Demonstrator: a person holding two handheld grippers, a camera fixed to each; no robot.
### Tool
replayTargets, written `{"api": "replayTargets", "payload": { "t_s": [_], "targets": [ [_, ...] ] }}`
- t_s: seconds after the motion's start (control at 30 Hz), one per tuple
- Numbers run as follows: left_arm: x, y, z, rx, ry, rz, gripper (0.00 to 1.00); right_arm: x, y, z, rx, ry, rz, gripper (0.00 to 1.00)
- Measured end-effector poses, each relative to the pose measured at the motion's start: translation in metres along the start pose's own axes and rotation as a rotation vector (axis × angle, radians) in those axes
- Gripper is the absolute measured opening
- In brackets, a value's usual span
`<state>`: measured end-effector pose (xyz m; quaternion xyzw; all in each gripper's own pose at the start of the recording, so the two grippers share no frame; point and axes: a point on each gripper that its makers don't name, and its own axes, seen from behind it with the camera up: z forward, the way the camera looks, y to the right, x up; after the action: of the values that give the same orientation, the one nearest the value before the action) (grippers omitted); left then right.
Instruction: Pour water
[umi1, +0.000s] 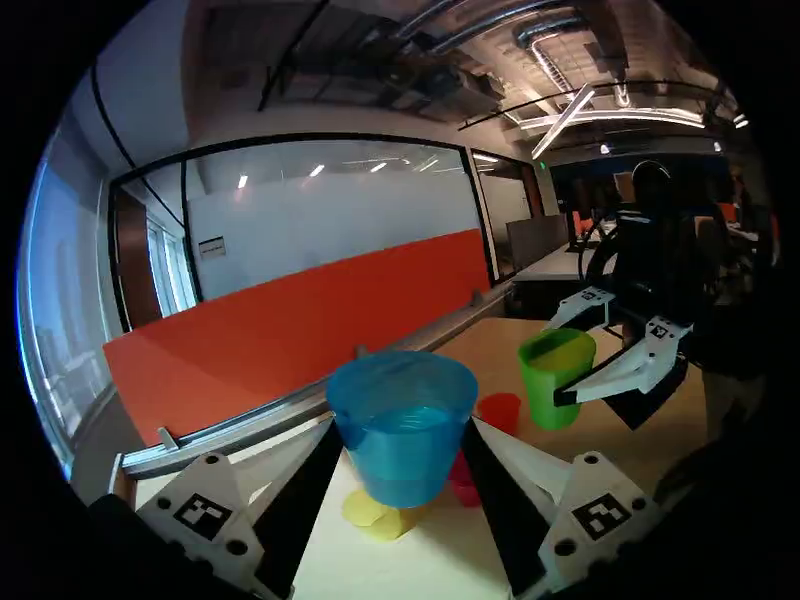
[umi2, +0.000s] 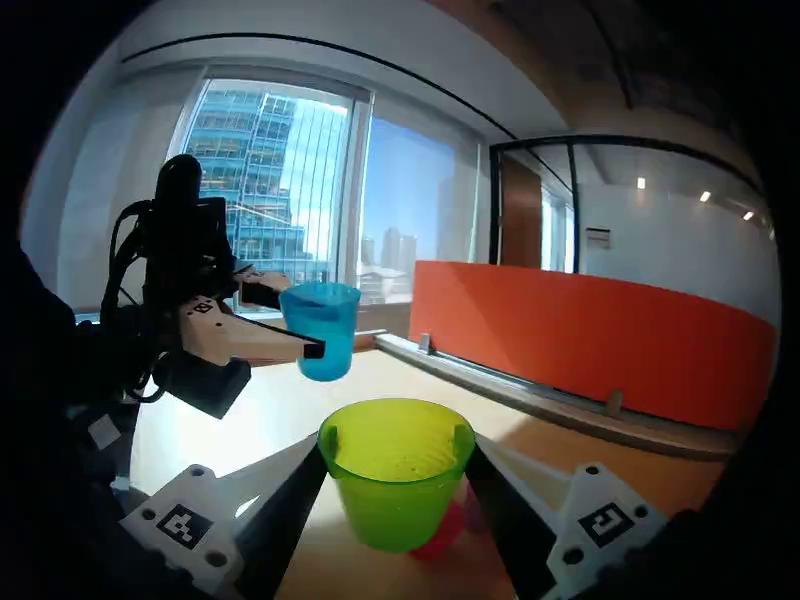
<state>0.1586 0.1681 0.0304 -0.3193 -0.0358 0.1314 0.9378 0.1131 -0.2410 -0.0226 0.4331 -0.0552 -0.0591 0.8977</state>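
Note:
In the left gripper view my left gripper (umi1: 405, 450) is shut on a blue translucent cup (umi1: 403, 425), held upright above the table with water in its lower half. Farther right, the right gripper (umi1: 572, 365) grips a green cup (umi1: 556, 375). From the right gripper view, my right gripper (umi2: 397, 480) is shut on that green cup (umi2: 397, 470), upright, with no water visible inside. Up and to the left there, the left gripper (umi2: 300, 340) carries the blue cup (umi2: 322, 328). The two cups are apart.
A wooden table (umi1: 500, 350) lies below. On it are a yellow cup (umi1: 380, 515), a red cup (umi1: 499, 410) and a pink cup (umi1: 462, 485). An orange divider panel (umi2: 600, 340) runs along the table's far edge. Windows (umi2: 270, 200) stand behind the left gripper.

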Motion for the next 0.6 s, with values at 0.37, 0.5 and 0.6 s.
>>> {"api": "replayTargets", "payload": {
  "t_s": [0.37,0.5,0.6],
  "targets": [
    [0.030,-0.007,0.001,0.029,0.012,0.118,0.81,0.002,-0.011,0.008,0.034,0.005,0.015,0.91],
    [0.038,-0.009,0.002,0.039,0.012,0.157,0.81,0.002,-0.015,0.011,0.049,0.008,0.022,0.91],
    [0.043,-0.010,0.003,0.044,0.014,0.177,0.81,0.003,-0.018,0.013,0.057,0.009,0.020,0.91]
  ]
}}
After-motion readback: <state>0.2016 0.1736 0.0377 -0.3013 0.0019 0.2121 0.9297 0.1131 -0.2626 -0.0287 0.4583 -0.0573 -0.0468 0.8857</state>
